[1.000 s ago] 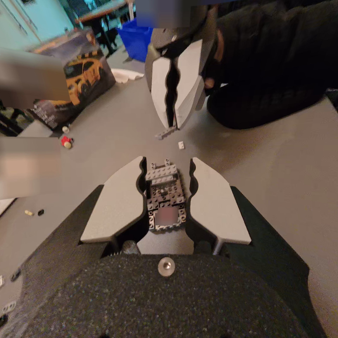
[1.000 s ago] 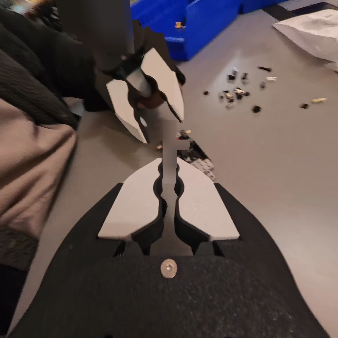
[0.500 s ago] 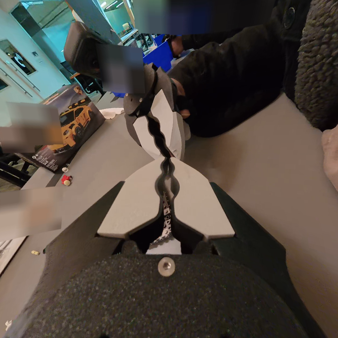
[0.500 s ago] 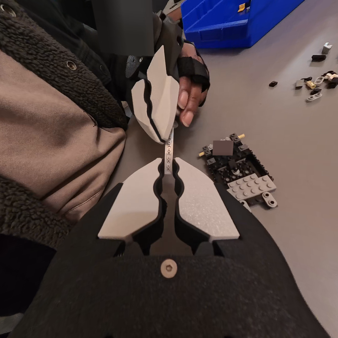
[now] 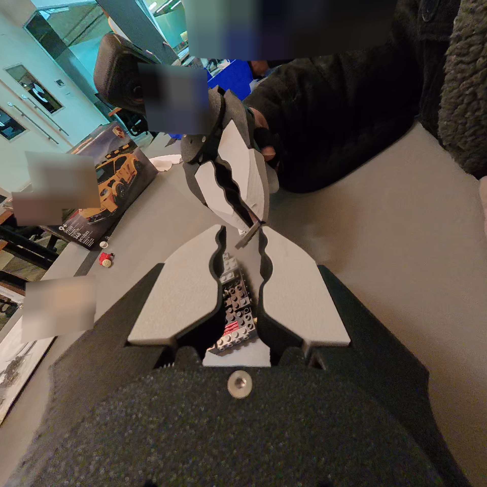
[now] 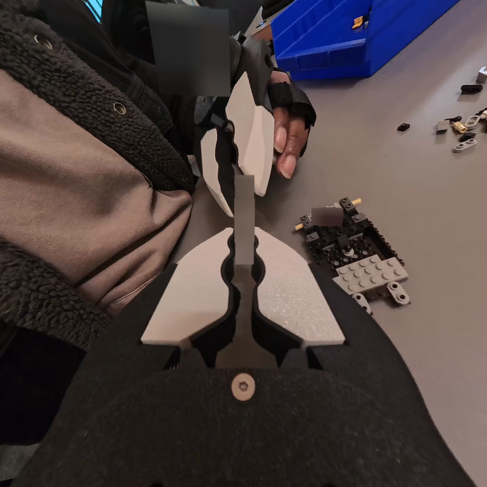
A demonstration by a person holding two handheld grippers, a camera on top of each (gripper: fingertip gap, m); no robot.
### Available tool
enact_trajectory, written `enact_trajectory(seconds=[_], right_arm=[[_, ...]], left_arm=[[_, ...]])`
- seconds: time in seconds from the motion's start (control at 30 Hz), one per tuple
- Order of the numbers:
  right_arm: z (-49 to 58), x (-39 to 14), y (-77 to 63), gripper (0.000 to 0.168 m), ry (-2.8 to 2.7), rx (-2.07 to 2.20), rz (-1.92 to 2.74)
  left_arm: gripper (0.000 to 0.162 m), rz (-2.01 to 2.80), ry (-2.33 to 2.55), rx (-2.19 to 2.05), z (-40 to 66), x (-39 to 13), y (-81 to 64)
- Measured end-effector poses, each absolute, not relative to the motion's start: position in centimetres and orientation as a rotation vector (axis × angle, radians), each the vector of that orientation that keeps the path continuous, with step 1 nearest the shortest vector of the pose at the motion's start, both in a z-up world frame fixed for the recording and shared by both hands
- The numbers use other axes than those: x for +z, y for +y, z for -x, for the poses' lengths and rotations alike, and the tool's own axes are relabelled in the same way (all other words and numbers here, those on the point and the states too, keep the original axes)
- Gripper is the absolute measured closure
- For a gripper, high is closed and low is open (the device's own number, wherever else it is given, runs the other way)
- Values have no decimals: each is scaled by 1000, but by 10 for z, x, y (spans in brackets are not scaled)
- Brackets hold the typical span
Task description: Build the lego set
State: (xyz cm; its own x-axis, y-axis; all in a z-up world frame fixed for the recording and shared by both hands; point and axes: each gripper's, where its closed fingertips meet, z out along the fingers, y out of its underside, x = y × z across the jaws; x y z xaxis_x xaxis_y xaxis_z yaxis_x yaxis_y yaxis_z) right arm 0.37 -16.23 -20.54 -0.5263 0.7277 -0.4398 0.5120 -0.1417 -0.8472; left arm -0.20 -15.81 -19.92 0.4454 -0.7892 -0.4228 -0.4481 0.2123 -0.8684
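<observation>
Your right claw [image 6: 243, 232] is pinched on a thin grey strip [image 5: 246, 235], held up in the air, likely so you can line it up. Your left claw [image 5: 241, 232] stands part open with nothing in it, just beside the strip's free end. The half-built car base [image 6: 353, 253] lies on the worktop [image 6: 395, 184], right of the right claw.

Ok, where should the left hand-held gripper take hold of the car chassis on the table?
Probably across its two long black side walls, mid-length, coming down from above. The chassis lies flat, studs up; those walls are straight and parallel, while tan pins stick out at one end and a grey plate covers the other.
</observation>
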Motion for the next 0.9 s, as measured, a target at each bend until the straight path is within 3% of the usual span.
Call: enact_trajectory(seconds=[0.3,0.9], right_arm=[[-4,-207,-165,161,-1939,1751,1424],[1,-200,-153,157,-1820,1785,1453]], left_arm=[[159,1415,1248,-374,-5,-204,-168],[162,1550,1072,-572,4,-195,-159]])
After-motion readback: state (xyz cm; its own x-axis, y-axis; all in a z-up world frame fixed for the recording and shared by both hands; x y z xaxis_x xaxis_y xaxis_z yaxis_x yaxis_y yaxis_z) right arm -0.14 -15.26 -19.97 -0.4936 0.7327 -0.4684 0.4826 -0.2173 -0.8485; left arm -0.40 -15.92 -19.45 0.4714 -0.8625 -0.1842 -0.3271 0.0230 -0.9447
